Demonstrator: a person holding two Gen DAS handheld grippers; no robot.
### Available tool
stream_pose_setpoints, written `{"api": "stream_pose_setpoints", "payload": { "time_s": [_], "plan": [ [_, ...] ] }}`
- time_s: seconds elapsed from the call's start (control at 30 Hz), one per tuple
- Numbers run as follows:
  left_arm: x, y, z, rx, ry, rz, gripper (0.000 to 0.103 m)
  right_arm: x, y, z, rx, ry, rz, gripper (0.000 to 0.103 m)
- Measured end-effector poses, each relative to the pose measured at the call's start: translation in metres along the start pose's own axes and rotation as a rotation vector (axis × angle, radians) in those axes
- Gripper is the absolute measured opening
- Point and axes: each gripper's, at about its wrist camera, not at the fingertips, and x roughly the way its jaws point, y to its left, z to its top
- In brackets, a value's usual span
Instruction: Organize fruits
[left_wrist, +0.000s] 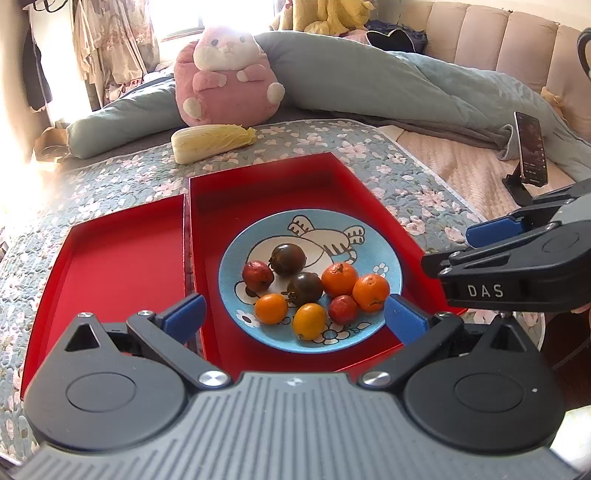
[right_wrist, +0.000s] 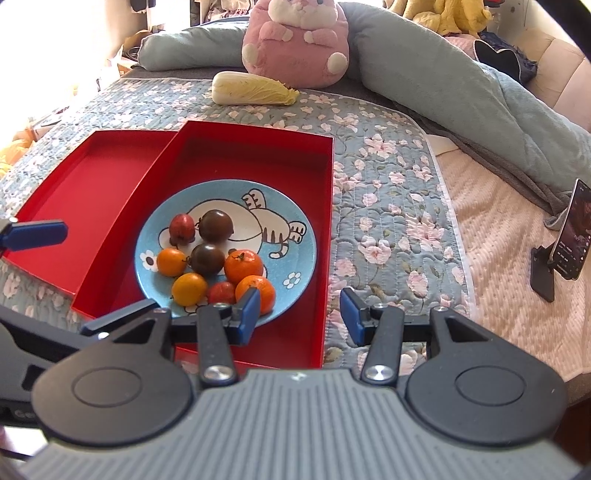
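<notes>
A blue cat-pattern plate (left_wrist: 369, 236) (right_wrist: 295, 206) sits in the right red tray (left_wrist: 266, 184) (right_wrist: 258, 147). On it lie several small fruits: two dark tomatoes (left_wrist: 289, 259) (right_wrist: 216, 225), two tangerines (left_wrist: 340, 278) (right_wrist: 243, 265), red fruits (left_wrist: 257, 275) (right_wrist: 181, 226) and yellow-orange tomatoes (left_wrist: 309, 320) (right_wrist: 189, 288). My left gripper (left_wrist: 295, 319) is open and empty, just in front of the plate. My right gripper (right_wrist: 299, 314) is open and empty over the tray's near right wall; it also shows in the left wrist view (left_wrist: 454, 247).
An empty red tray (left_wrist: 118, 258) (right_wrist: 96, 177) lies left of the first. A napa cabbage (left_wrist: 212, 142) (right_wrist: 253, 88), a pink plush rabbit (left_wrist: 227, 77) (right_wrist: 295, 37) and a grey-blue duvet (left_wrist: 369, 81) lie behind. A phone on a stand (left_wrist: 532, 151) (right_wrist: 576, 232) is at the right.
</notes>
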Motion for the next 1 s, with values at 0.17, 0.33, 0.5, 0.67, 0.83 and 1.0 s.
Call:
{"api": "stream_pose_setpoints", "payload": {
  "time_s": [0.17,0.33,0.5,0.67,0.83,1.0],
  "plan": [
    [0.0012,-0.0013,-0.0009,0.007,0.006,-0.005,0.103,0.0000,-0.0006,0.0001,0.000,0.000,0.000,0.051],
    [0.0017,-0.0024,-0.0009,0.008,0.007,-0.006,0.103,0.0004,-0.0013,-0.0003,-0.001,0.001,0.002,0.051],
    [0.0018,-0.0027,-0.0008,0.008,0.007,-0.006,0.103,0.0004,-0.0012,-0.0004,0.001,0.001,0.001,0.051],
    [0.0017,-0.0028,-0.0009,0.008,0.007,-0.006,0.103,0.0004,-0.0012,-0.0002,0.000,0.002,0.002,0.051],
    [0.0017,-0.0028,-0.0009,0.008,0.008,-0.006,0.103,0.0005,-0.0013,-0.0013,0.000,0.003,0.002,0.051],
    [0.0018,-0.0028,-0.0009,0.009,0.007,-0.006,0.103,0.0008,-0.0010,-0.0019,-0.003,0.006,0.003,0.051]
  ]
}}
